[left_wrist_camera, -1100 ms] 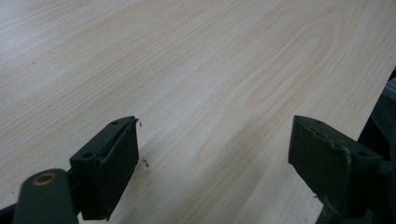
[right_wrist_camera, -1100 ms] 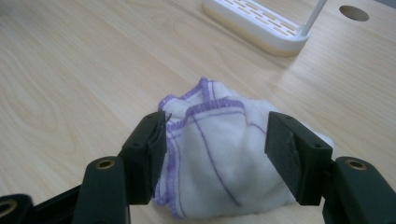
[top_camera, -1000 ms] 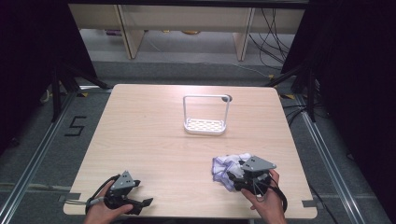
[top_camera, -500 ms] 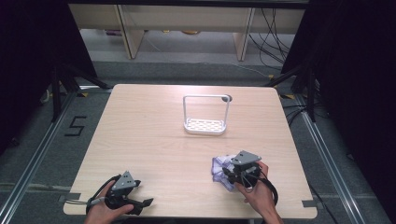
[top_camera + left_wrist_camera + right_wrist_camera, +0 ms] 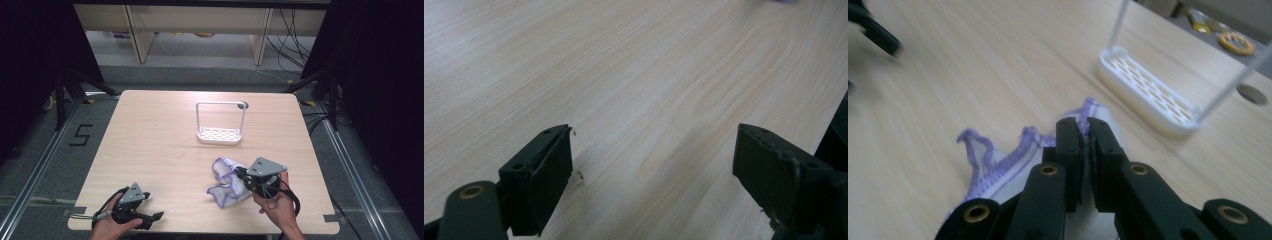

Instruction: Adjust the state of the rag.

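Observation:
A crumpled white cloth with purple edging (image 5: 226,184) lies on the wooden table (image 5: 150,140) at the front right. My right gripper (image 5: 240,175) is shut on a fold of it; in the right gripper view the cloth (image 5: 998,165) bunches under and left of the closed jaws (image 5: 1083,126). A white wire rack with a perforated base (image 5: 220,131) stands upright past the cloth, mid-table, and appears as the rack (image 5: 1148,95) at upper right. My left gripper (image 5: 156,216) rests at the front left edge, open, nothing between its fingers (image 5: 549,170), only bare wood.
A round cable hole (image 5: 243,105) sits in the table behind the rack. Wooden shelf legs and cables stand on the floor beyond the far edge. A "5" mark (image 5: 81,135) is on the floor at left. Black drapes flank both sides.
My right gripper has shifted slightly left and away, holding the cloth, which now trails out further to the left. The left gripper has stayed put.

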